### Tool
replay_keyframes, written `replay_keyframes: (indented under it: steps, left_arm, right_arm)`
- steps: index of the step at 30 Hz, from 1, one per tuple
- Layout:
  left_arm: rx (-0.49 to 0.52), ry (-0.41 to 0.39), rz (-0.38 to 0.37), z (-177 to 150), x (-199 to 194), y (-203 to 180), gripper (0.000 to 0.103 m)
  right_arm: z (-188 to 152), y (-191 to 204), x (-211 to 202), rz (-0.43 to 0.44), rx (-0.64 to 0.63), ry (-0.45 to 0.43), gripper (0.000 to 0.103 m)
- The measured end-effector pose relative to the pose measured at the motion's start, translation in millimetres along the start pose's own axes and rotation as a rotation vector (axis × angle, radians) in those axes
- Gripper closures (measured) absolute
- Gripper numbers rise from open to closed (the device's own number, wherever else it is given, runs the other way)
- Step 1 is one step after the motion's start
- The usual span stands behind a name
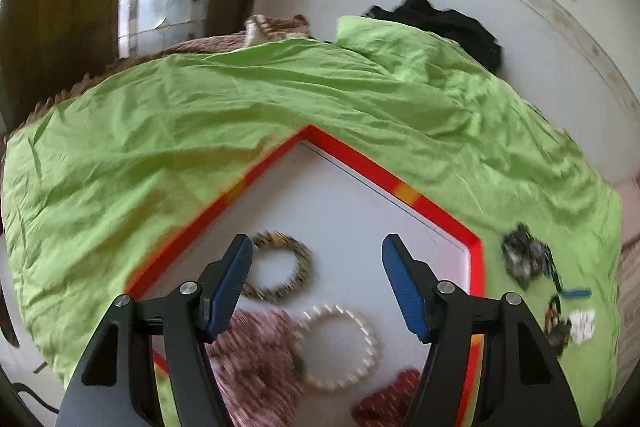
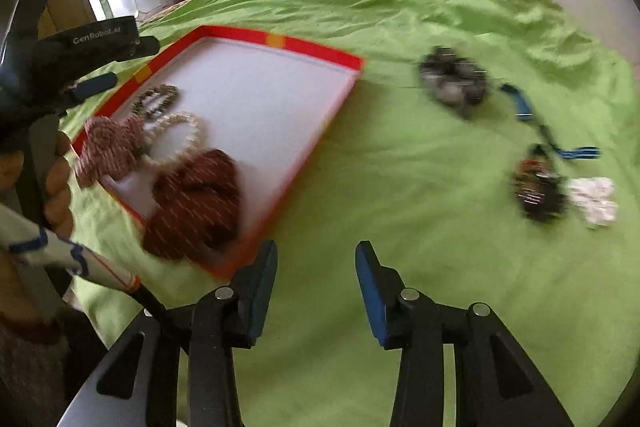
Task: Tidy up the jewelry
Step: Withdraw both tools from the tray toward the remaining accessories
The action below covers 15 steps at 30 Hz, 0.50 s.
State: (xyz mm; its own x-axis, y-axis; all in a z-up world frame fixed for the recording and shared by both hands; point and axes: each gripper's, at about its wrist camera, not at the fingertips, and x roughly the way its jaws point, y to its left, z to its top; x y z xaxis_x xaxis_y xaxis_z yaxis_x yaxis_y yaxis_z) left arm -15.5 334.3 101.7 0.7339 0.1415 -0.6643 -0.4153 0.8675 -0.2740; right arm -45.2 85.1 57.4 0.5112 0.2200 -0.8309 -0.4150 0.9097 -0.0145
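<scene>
1. Blue ribbed pads on the right gripper [image 2: 316, 283]: jaws apart, nothing between them, only green bedsheet [image 2: 400, 187] beneath.
2. Left gripper [image 1: 316, 283]: jaws apart and empty, hanging over the white floor of the red-rimmed tray [image 1: 360, 155].
3. Just ahead of the left jaws, inside the tray: a brown beaded bracelet [image 1: 280, 267] by the left pad; nearer the camera a pearl bracelet [image 1: 336, 347], a pink patterned scrunchie [image 1: 256, 355] and a dark red one [image 1: 384, 403].
4. Left of the right jaws, the tray's near corner, with the dark red scrunchie overhanging its rim.
5. Ahead and right of the right jaws, loose on the sheet, well apart from the tray: a grey-black scrunchie [image 2: 454, 83], a blue strap piece [image 2: 524, 107], a dark multicoloured piece [image 2: 538, 191] and a small white piece [image 2: 594, 201] touching it.
6. Judgement: next is probably fetching a loose piece with the right gripper. Come down over one item only, straddle its bulk, and close before lifting. The dark and white pieces touch, so separate them or approach from the free side.
7. Frames are motion-blurred; fine detail is uncertain.
</scene>
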Motion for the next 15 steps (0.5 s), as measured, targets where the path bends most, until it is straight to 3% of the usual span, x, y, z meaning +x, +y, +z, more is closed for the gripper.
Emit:
replay_keyframes:
  steps: [5, 12, 15]
  left_arm:
    - [0.127, 0.008, -0.029, -34, -31, -40, 0.024]
    - [0.285, 0.113, -0.076, -83, -69, -84, 0.022]
    - [0.316, 0.145, -0.090, -95, -79, -103, 0.022]
  right_arm:
    - [-38, -66, -31, -0.109, 0.069, -0.013, 0.056]
    - [-92, -165, -58, -0.207, 0.268, 0.011, 0.051]
    - [-109, -191, -67, -0.209, 0.328, 0.008, 0.039]
